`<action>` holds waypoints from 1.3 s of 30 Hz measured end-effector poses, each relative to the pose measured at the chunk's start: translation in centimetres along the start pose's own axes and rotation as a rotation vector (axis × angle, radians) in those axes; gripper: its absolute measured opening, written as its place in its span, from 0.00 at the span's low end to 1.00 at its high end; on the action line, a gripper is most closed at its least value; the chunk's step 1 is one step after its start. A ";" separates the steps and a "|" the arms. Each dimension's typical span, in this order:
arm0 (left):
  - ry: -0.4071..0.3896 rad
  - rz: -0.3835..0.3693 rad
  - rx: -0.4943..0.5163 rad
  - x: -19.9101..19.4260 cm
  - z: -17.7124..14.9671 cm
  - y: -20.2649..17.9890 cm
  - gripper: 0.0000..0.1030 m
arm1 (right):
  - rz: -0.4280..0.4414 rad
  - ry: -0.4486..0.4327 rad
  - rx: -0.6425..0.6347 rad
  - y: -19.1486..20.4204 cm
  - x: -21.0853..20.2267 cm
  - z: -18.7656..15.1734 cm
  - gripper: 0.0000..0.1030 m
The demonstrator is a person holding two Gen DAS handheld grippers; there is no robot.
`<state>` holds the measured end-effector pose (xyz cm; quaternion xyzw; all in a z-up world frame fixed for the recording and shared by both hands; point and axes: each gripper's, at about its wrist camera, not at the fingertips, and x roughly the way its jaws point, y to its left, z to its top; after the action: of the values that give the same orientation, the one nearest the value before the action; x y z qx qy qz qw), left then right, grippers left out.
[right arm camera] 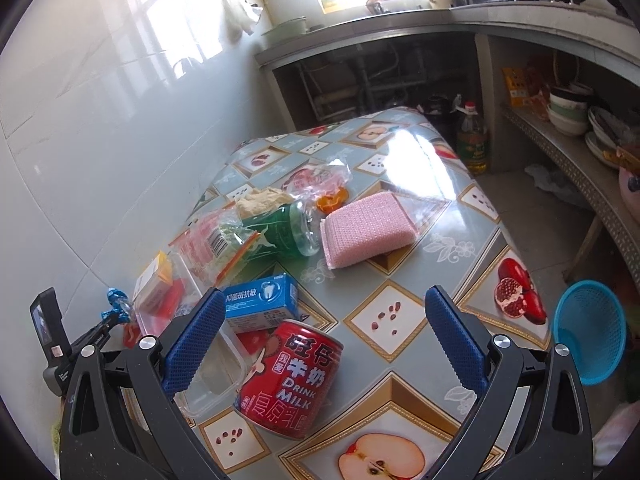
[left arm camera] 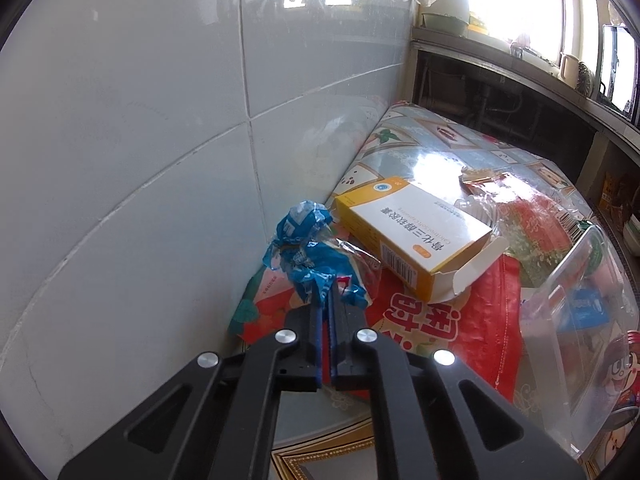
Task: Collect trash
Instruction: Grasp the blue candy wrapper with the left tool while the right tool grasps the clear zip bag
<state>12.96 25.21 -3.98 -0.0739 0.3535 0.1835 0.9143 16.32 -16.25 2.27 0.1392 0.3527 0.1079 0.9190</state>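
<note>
My left gripper [left arm camera: 326,286] is shut on a crumpled blue plastic wrapper [left arm camera: 306,246] and holds it up beside the white tiled wall; the wrapper also shows at the far left of the right wrist view [right arm camera: 116,304]. Below it lie a red snack bag [left arm camera: 436,320] and an opened yellow-and-white medicine box [left arm camera: 416,232]. My right gripper [right arm camera: 324,312] is wide open and empty above a red milk can [right arm camera: 290,376] lying on its side and a blue toothpaste box [right arm camera: 262,300].
A clear plastic container [right arm camera: 208,380] sits at the table's left. A green bottle [right arm camera: 280,228], a pink sponge [right arm camera: 366,226], clear wrappers [right arm camera: 320,178] and orange peel [right arm camera: 332,200] lie mid-table. A blue basket [right arm camera: 590,330] stands on the floor right of the table [right arm camera: 460,200].
</note>
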 end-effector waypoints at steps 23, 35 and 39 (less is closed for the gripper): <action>-0.180 -0.145 -0.008 -5.6 0.0 -0.2 0.01 | 0.278 0.321 -0.215 9.4 12.4 9.9 0.93; -0.152 -0.161 -0.015 -4.5 -0.1 0.0 0.01 | 0.149 0.503 -0.573 16.8 22.5 7.2 0.84; -0.143 -0.167 -0.020 -4.0 -0.2 0.1 0.01 | 0.145 0.504 -0.593 17.1 22.7 6.8 0.68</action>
<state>10.09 24.14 -1.42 -0.0988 0.2782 0.1148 0.9485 35.75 5.32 -1.21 -0.1387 0.5100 0.3003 0.7940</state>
